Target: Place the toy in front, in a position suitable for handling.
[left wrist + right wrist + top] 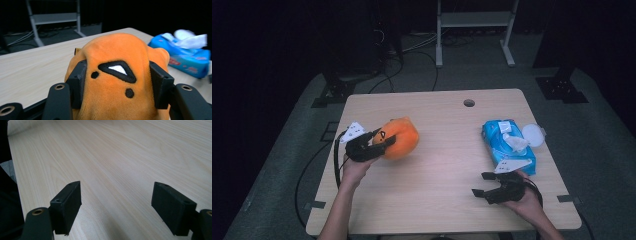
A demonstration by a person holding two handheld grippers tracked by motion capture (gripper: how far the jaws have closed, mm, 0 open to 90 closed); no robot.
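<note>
Scene: bench (437, 200) of pale wood, seen from above, with a person's forearms coming in from the near edge and a claw in each hand.

Toy: orange plush toy (398, 137) with black stitched markings, sitting toward the left side of the bench and held at its near end.

Left claw: left claw (379, 140) was clamped on the plush toy; in the left gripper view both black jaws pressed into the soft orange fabric on either side of a stitched black-and-white triangle, and the plush bulged between them.

Lift: whether the toy had fully cleared the bench could not be told; in the high view it appeared tilted, with its far side close to the wood.

Right claw: right claw (484, 186) hovered low over the right near part of the bench, jaws spread wide and holding nothing; the right gripper view showed bare wood between them.

Bystander item: blue pack of wet wipes (508, 145), its round lid flipped open and a white sheet sticking out, lay at the right side of the bench, just beyond the right claw and well apart from the toy.

Done so far: the grasp on the toy looked secure.

Left to do: judging by the layout, carrying the toy to wherever it belongs and setting it down remained; the right claw had no part in the work yet.
</note>
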